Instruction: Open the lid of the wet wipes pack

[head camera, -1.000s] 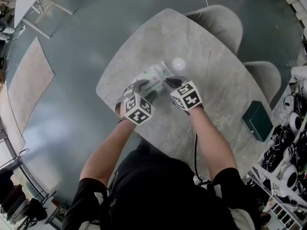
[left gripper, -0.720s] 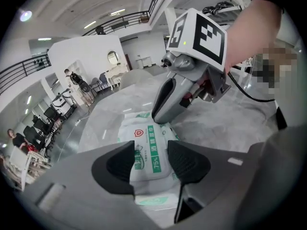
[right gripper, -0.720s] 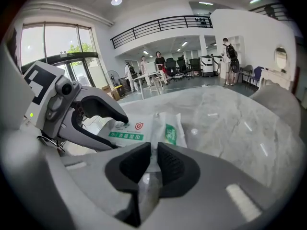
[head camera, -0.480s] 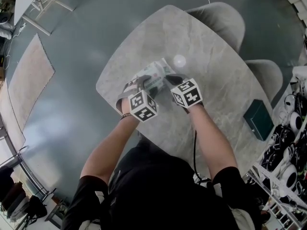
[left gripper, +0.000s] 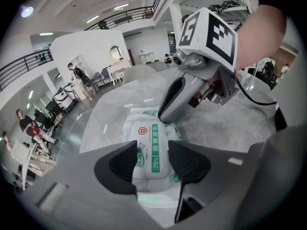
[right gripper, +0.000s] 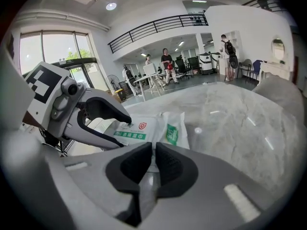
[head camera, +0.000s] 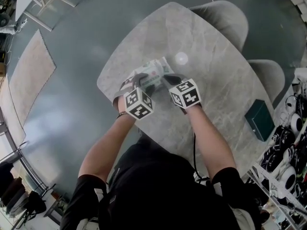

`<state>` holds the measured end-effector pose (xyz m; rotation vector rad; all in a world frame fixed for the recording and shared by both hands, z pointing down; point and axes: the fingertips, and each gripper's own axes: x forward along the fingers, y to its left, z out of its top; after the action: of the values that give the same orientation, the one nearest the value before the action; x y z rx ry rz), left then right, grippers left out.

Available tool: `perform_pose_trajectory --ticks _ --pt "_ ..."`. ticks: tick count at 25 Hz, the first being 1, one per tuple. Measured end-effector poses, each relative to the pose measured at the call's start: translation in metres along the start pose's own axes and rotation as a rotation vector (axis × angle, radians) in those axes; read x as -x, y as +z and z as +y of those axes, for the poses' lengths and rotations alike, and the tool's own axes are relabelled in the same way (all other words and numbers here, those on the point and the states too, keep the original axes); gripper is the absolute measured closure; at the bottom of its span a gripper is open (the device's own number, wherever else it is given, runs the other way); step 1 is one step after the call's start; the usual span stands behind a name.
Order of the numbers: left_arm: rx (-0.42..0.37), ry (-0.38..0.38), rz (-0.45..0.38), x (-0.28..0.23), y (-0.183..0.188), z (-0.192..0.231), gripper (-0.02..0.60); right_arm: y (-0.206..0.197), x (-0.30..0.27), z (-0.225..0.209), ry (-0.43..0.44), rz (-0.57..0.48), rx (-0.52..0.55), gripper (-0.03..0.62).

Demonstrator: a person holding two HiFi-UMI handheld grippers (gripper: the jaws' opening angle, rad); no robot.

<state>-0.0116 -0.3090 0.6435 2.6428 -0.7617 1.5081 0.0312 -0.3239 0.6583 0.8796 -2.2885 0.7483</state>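
Closest to the person, the left gripper (left gripper: 152, 152) holds its jaws spread over one end of the wet wipes pack (left gripper: 149, 131), while the right gripper (right gripper: 153, 152) pinches the pack's opposite edge between nearly closed jaws. The pack lies flat on the marble table (head camera: 216, 90), with two grey chairs (head camera: 223, 18) beyond.

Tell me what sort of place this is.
Probably a large open-plan office or lab hall. It has an upper-level railing, people standing among desks, and a marble table with chairs.
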Motion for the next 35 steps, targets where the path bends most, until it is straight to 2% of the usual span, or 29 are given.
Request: perform_pose_trajectory --ticks 5,9,11,13,17,19,20,24,31,35 --pt "0.016 -0.01 0.003 0.006 -0.011 0.006 0.371 0.001 -0.006 0.011 0.012 -0.01 -0.011 0.563" --pt "0.09 -0.035 -0.027 0.009 -0.012 0.01 0.371 0.002 -0.008 0.015 0.019 -0.012 -0.018 0.563" --pt "0.08 -0.03 -0.023 0.009 -0.012 0.01 0.37 0.002 -0.008 0.016 0.016 -0.013 -0.02 0.563" --pt "0.02 -0.004 -0.006 0.007 -0.011 0.008 0.37 0.002 -0.008 0.016 0.007 -0.012 -0.018 0.563" --pt "-0.177 0.059 0.049 0.0 -0.01 0.003 0.369 0.002 -0.01 0.017 -0.007 -0.009 -0.011 0.565" --pt "-0.25 0.059 0.055 -0.002 -0.009 -0.002 0.403 0.002 -0.011 0.016 -0.012 -0.01 -0.014 0.566" --pt "-0.264 0.055 0.053 -0.002 -0.009 -0.004 0.419 0.002 -0.011 0.016 -0.015 -0.01 -0.015 0.566" --pt "-0.191 0.042 0.036 0.004 -0.009 0.002 0.425 0.003 -0.012 0.018 -0.01 -0.018 -0.013 0.566" --pt "-0.153 0.062 -0.025 0.022 0.001 0.014 0.482 0.001 -0.014 0.022 -0.004 -0.029 -0.019 0.566" --pt "-0.099 0.071 -0.05 0.035 0.008 0.031 0.504 0.0 -0.012 0.021 0.001 -0.027 -0.026 0.566"
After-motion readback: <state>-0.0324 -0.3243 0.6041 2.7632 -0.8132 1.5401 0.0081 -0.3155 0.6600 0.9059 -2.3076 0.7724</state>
